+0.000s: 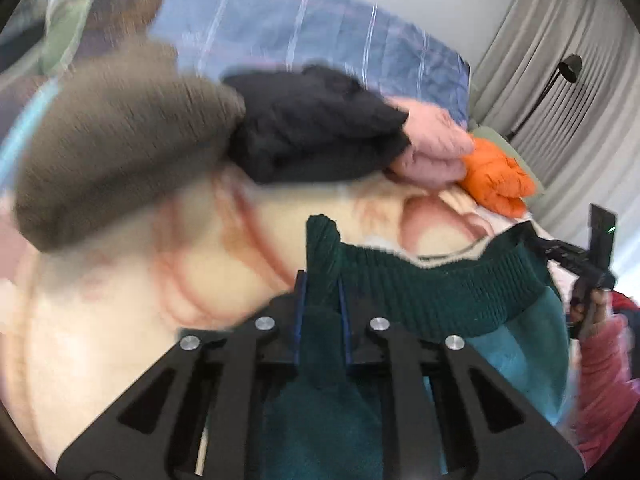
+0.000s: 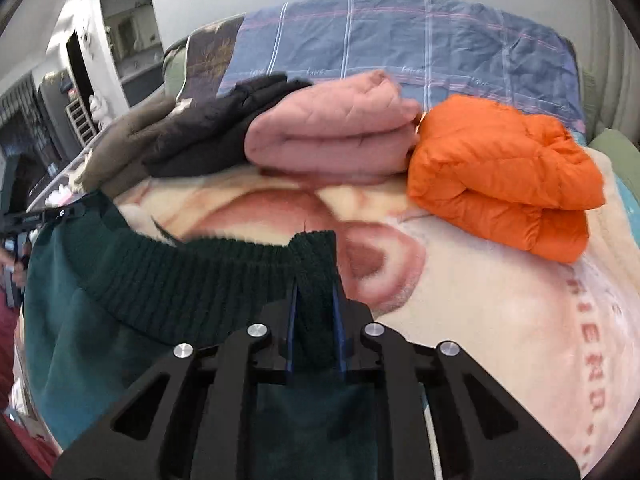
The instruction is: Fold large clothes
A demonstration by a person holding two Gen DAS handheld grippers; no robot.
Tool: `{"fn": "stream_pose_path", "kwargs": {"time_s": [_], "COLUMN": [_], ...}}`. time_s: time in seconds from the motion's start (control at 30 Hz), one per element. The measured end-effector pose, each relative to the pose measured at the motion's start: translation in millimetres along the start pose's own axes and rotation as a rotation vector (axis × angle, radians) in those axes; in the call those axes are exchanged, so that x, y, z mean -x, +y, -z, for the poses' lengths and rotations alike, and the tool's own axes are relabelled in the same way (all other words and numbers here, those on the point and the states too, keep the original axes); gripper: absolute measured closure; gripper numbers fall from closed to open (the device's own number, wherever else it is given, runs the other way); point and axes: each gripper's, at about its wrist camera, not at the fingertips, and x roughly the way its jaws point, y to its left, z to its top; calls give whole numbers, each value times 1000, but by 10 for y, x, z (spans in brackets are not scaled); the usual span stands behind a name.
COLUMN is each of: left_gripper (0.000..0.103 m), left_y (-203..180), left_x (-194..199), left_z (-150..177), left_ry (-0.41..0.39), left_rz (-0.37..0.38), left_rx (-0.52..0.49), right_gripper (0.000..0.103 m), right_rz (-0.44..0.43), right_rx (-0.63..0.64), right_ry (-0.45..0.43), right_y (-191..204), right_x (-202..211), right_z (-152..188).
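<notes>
A dark green sweater (image 1: 440, 292) with a ribbed hem hangs stretched between both grippers above the bed. My left gripper (image 1: 322, 276) is shut on one corner of the ribbed hem. My right gripper (image 2: 314, 280) is shut on the other corner of the sweater (image 2: 160, 280). The teal body of the sweater drops below the hem. The right gripper shows in the left wrist view (image 1: 580, 264) at the far right, and the left gripper shows in the right wrist view (image 2: 44, 214) at the far left.
A cream and pink blanket (image 2: 480, 312) covers the bed. At its far side lie folded clothes: a brown one (image 2: 120, 144), a black one (image 2: 208, 136), a pink one (image 2: 332, 140) and an orange puffer jacket (image 2: 504, 176). A blue checked quilt (image 2: 400, 40) lies behind. Grey curtains (image 1: 560, 60) hang at the right.
</notes>
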Motion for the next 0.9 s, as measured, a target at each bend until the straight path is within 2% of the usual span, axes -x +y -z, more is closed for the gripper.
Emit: {"fn": "stream_pose_path", "kwargs": {"time_s": [0.07, 0.13, 0.17, 0.2, 0.3, 0.33, 0.37, 0.4, 0.43, 0.47, 0.53, 0.6, 0.7, 0.8, 0.9], "left_gripper": [90, 90, 89, 89, 87, 86, 85, 81, 80, 78, 76, 71, 67, 67, 68], "left_y": [-70, -78, -68, -46, 7, 5, 15, 19, 25, 42, 89, 59, -78, -288, -531], "left_x": [273, 361, 287, 174, -486, -585, -567, -518, -500, -493, -454, -407, -228, 157, 403], "left_z": [0, -19, -15, -5, 207, 257, 239, 224, 235, 258, 260, 236, 209, 96, -21], "left_ry": [-93, -118, -97, -66, 120, 134, 126, 115, 112, 114, 111, 104, 64, -29, -111], "left_rz": [-39, -81, -115, -142, -288, -307, -311, -324, -331, -330, -313, -335, -361, -340, -261], "left_rx": [-35, -57, -76, -77, -122, -131, -110, -103, -106, -104, -82, -82, -114, -119, -94], "right_gripper": [92, 92, 92, 91, 87, 87, 87, 81, 75, 62, 56, 48, 47, 47, 47], "right_rz": [20, 43, 70, 102, 181, 208, 232, 262, 290, 307, 271, 236, 226, 275, 140], "right_rx": [-30, -66, -70, -79, -83, -82, -71, -54, -50, -60, -120, -187, -239, -192, -165], "right_ry": [-58, -55, -24, 46, 200, 224, 218, 202, 191, 184, 185, 174, 86, -24, -104], "right_y": [-49, -144, -169, -194, -206, -181, -155, -121, -110, -132, -265, -396, -386, -110, 328], "right_x": [164, 166, 69, -148, -726, -866, -866, -805, -771, -753, -736, -650, -278, 159, 396], "right_z": [-41, -84, -86, -45, 195, 281, 282, 254, 259, 274, 289, 268, 203, 92, -52]}}
